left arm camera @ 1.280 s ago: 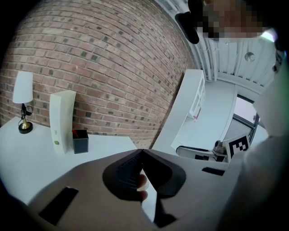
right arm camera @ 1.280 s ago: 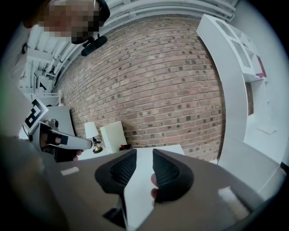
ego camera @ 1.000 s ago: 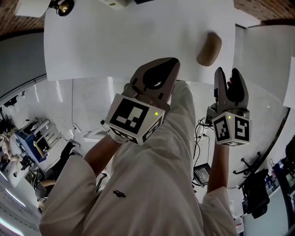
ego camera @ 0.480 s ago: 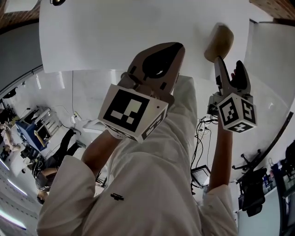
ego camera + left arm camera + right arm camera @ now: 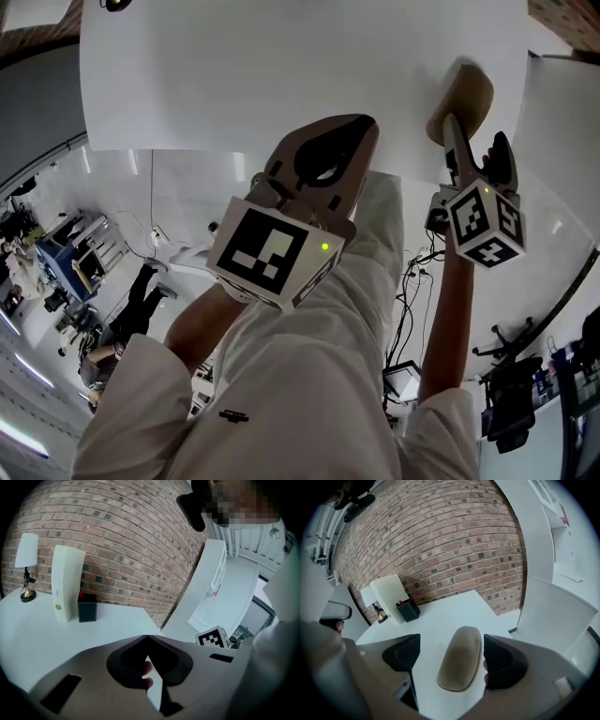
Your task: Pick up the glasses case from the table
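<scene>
Two grippers are shown; taken from nearest outward, how does each stand? (Reader)

Nearest the head camera, at 6 o'clock in its view, is the person's white garment (image 5: 309, 375). Left gripper (image 5: 147, 638): jaws together, tips meeting, nothing between them; a person's finger (image 5: 146, 669) shows through the opening behind the tips. Right gripper (image 5: 475, 141): jaws wide, having just been opening, with the glasses case (image 5: 460, 658) standing between them. The left pad (image 5: 403, 652) is clear of the case; the right pad (image 5: 504, 665) lies just beside its edge, and contact cannot be confirmed. (Legend)

Where does the case lie? (Reader)

Flat on the white table (image 5: 440, 609), its long axis running along the jaws, at 6 o'clock in the right gripper view. In the head view it sits at 1 o'clock, toward the 3 o'clock end of the table. It is tan, oval and closed. (Legend)

What stands beyond it? (Reader)

At 10 o'clock in the right gripper view, a black box (image 5: 408, 610) just beside a cream upright panel (image 5: 389, 597). A small lamp (image 5: 26, 566) with a white shade stands at 9 o'clock of the panel in the left gripper view. Farthest is the brick wall (image 5: 131, 536). (Legend)
</scene>
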`<state>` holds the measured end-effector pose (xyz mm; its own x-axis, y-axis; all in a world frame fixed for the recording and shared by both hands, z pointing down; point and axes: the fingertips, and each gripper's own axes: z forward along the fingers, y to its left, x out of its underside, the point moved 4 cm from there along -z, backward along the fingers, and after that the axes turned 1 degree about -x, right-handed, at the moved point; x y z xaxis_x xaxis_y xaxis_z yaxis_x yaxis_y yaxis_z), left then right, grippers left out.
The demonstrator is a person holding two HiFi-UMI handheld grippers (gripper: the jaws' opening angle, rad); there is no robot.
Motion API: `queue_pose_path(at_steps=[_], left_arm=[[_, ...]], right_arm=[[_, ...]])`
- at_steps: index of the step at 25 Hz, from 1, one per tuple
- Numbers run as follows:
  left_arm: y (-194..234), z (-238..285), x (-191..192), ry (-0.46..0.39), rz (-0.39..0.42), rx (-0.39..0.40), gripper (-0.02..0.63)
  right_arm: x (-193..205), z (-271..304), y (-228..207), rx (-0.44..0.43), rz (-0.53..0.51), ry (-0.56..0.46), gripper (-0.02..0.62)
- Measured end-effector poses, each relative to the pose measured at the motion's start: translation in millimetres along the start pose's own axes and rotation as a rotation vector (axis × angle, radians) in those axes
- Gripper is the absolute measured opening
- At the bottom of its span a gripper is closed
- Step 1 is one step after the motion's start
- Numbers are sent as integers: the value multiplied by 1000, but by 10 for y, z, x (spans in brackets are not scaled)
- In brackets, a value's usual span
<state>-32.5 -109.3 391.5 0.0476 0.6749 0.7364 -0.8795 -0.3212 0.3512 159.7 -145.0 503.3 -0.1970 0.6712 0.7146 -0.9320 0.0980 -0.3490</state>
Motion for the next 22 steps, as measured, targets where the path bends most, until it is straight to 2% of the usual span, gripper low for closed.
queue_pose_path(at_steps=[8, 22], left_arm=[[131, 160, 146, 50, -17, -21, 8], [82, 383, 309, 87, -13, -17, 8]], right_arm=[[250, 410, -116, 101, -22, 52, 505], [472, 741, -257, 147, -6, 127, 512]])
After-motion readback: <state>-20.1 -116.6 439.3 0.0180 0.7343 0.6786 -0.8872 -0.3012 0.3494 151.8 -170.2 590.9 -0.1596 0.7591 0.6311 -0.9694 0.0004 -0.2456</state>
